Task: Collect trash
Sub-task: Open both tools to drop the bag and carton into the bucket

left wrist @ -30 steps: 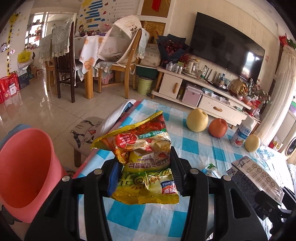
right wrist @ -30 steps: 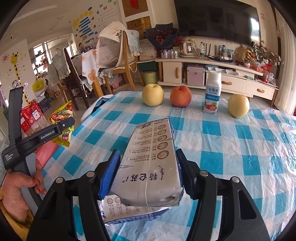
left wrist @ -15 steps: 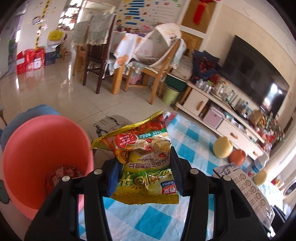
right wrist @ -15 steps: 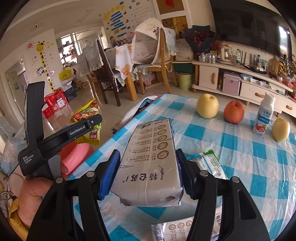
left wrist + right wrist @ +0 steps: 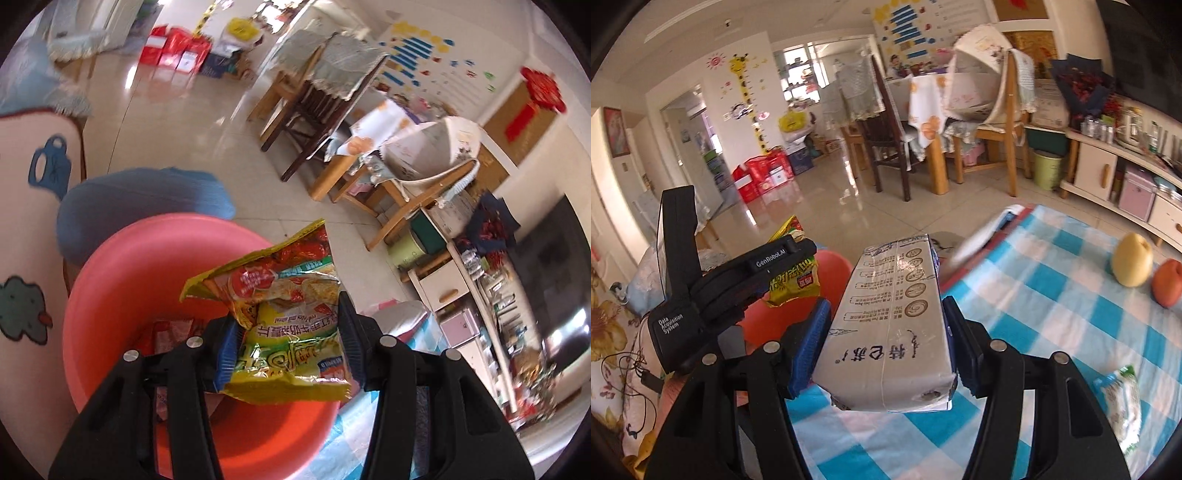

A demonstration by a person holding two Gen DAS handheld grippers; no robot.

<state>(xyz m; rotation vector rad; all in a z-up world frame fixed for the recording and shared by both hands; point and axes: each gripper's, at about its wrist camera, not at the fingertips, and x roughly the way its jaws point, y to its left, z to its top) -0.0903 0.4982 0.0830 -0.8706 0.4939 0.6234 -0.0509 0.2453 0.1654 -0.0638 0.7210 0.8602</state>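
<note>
Home living-dining room; dining chairs [image 5: 886, 129]; TV cabinet [image 5: 1108, 166]; giraffe height chart [image 5: 746, 96]; tiled floor [image 5: 831, 206]

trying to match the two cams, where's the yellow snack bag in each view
Left wrist view: the yellow snack bag sits centre frame, clamped in the left gripper, over the pink bin.
Right wrist view: the bag shows at left, partly hidden behind the left gripper, above the bin.
Shared landmark: the pink bin, beside the checked tablecloth.
</note>
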